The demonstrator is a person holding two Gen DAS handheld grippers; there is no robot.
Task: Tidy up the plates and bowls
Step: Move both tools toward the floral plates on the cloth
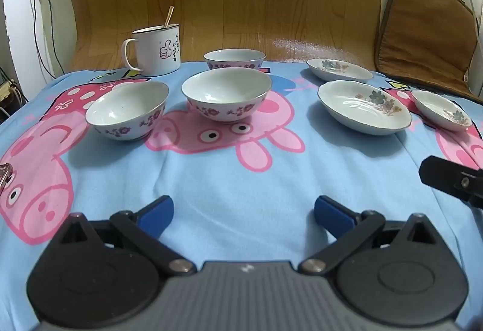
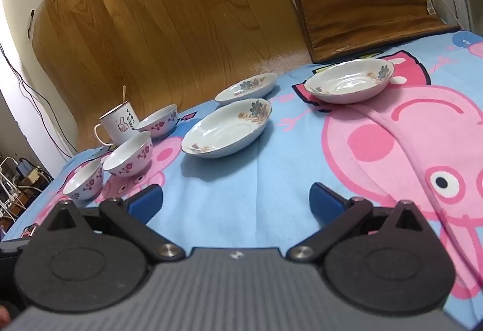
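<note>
Both the left tongs (image 1: 243,214) and right tongs (image 2: 235,201) gape wide and empty above the worktop's (image 1: 241,180) near edge; three bowls (image 1: 226,94) and three plates (image 1: 363,107) sit unstacked toward its far edge; a first grasp likely follows.

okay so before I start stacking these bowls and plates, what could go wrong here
1. The cloth is soft and wrinkled, so a stack of bowls may sit tilted; the left bowl already leans.
2. The plates are shallow with thin rims; the middle plate could slip from the open left hand-held gripper or right hand-held gripper if pinched at the edge.
3. The mug holds a spoon close to the far bowl; reaching there might knock it.
</note>
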